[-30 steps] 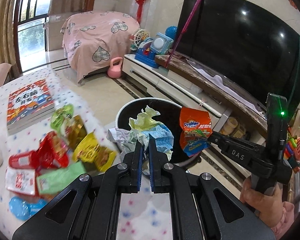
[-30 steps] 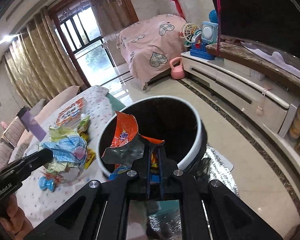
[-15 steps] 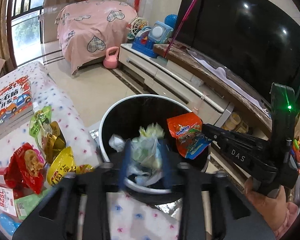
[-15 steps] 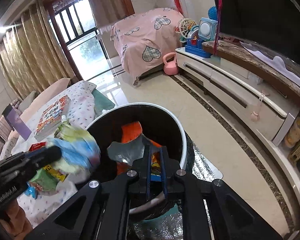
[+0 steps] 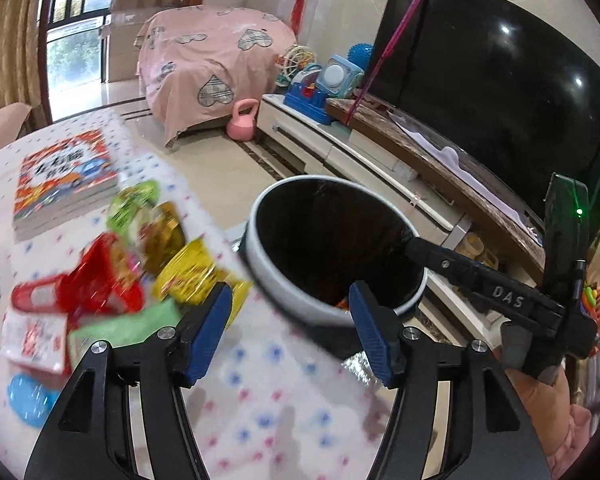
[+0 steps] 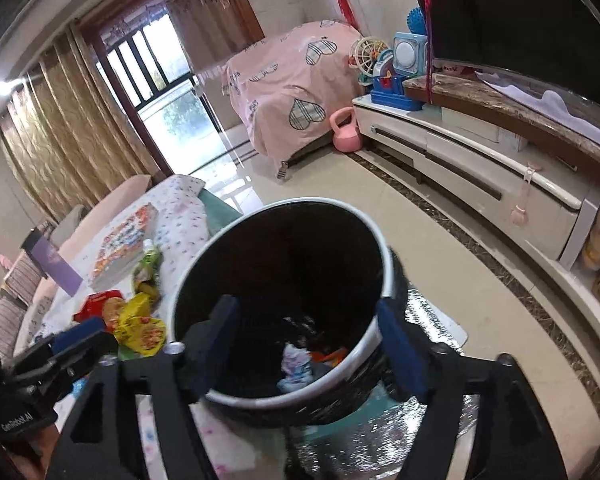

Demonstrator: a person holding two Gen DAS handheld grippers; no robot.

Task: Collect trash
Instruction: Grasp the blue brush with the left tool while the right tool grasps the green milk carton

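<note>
Tiled floor (image 6: 380,216), big TV (image 5: 480,92), pink-covered furniture (image 5: 208,64), curtained window (image 6: 168,72)

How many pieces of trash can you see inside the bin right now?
2. A crumpled pale wad lies at the bottom of the bin, an orange wrapper just right of it. Others may hide behind the near rim.

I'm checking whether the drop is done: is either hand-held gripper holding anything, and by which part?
Nothing is held. The left hand-held gripper and right hand-held gripper are opening with nothing between them.
</note>
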